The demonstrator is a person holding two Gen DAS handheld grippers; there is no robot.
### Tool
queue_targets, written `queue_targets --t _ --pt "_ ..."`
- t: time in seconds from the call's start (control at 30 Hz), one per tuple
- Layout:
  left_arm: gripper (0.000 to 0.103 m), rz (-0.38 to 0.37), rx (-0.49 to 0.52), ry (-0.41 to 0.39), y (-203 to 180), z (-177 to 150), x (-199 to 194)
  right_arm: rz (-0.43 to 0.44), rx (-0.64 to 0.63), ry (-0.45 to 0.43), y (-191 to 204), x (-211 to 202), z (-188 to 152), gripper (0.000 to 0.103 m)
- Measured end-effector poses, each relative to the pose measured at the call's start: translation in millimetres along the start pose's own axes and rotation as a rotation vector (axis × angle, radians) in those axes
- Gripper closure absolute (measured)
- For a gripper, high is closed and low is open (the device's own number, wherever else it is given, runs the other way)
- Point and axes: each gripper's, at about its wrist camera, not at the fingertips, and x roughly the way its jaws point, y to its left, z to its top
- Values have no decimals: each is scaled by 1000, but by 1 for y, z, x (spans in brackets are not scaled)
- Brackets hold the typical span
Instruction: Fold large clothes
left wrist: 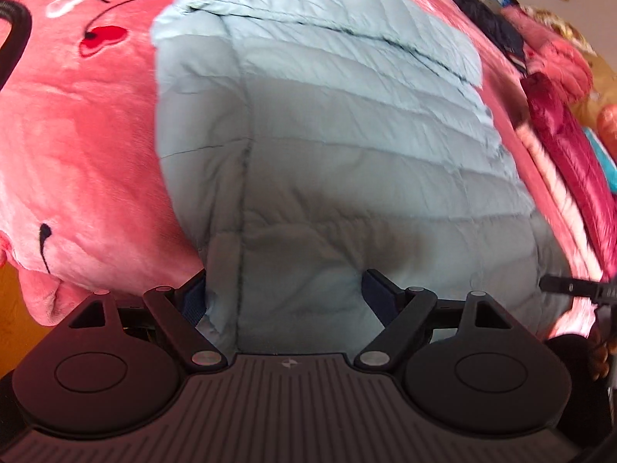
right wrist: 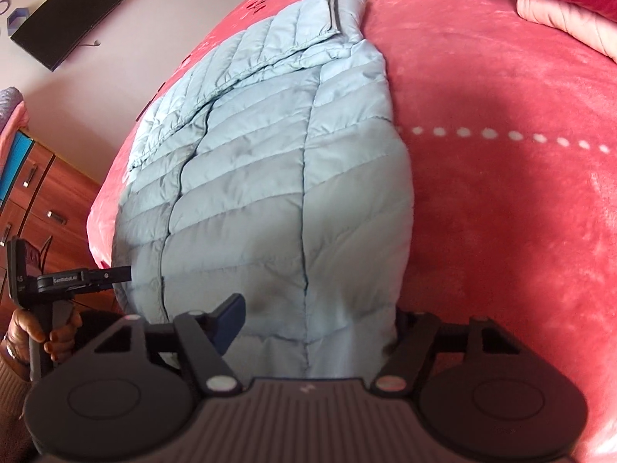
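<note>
Bed, pink plush cover. Blue jacket flat on it, ahead of both claws. Red and pale garments piled right of left claw.

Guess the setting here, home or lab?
Most likely a home bedroom: a plush pink bedspread under the light blue puffer jacket, a wooden chest of drawers alongside, a wall-mounted TV.

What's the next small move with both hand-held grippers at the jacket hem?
Probably close both on the hem, then lift. The left hand-held gripper and right hand-held gripper both stand open with the light blue puffer jacket between their fingers, lying flat on the pink blanket, sleeves already folded in.
</note>
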Motion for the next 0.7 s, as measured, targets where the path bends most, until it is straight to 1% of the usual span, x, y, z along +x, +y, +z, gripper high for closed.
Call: queue_targets --t 0.1,0.13,0.17,0.2,0.23,0.27,0.3,0.33,0.37,0.4,0.43,0.47,0.5,0.53,0.57,0.67,0.7 --pt "3 -6 43 18 -11 -6 3 2 -6 12 1 0 -1 41" --pt "5 1 57 18 -15 -9 3 -1 -5 15 2 1 -1 44" --pt "9 11 68 19 -17 -11 4 1 0 19 2 1 -1 46" --pt "11 19 74 21 -21 -13 4 8 7 23 2 1 -1 52" --pt "18 26 77 23 -27 -16 3 19 15 30 2 2 -1 59" --pt "26 25 80 25 -33 -17 3 25 21 35 2 3 -2 61" --pt "29 21 83 24 -35 -19 3 25 22 38 2 4 -2 63" --pt "37 21 87 20 -39 -19 3 24 20 41 4 5 -1 66" --pt "47 25 90 13 -41 -19 2 27 21 43 5 6 -1 68" --pt "54 31 92 6 -40 -17 2 31 25 46 5 7 -1 72" --pt "65 36 89 -3 -41 -17 1 24 27 44 7 8 -1 79" --pt "73 36 82 -10 -42 -17 0 16 29 40 8 9 -1 84" --pt "77 35 75 -19 -42 -18 -1 10 32 34 9 8 -1 91" --pt "85 32 71 -29 -42 -19 -3 12 33 23 10 6 -1 93" --pt "89 28 69 -36 -40 -20 -7 21 36 11 12 5 -2 94" --pt "96 -5 37 -54 -39 -20 -16 59 50 -25 14 -3 -5 97" --pt "96 -23 22 -59 -36 -17 -22 73 59 -41 15 -7 -7 97"
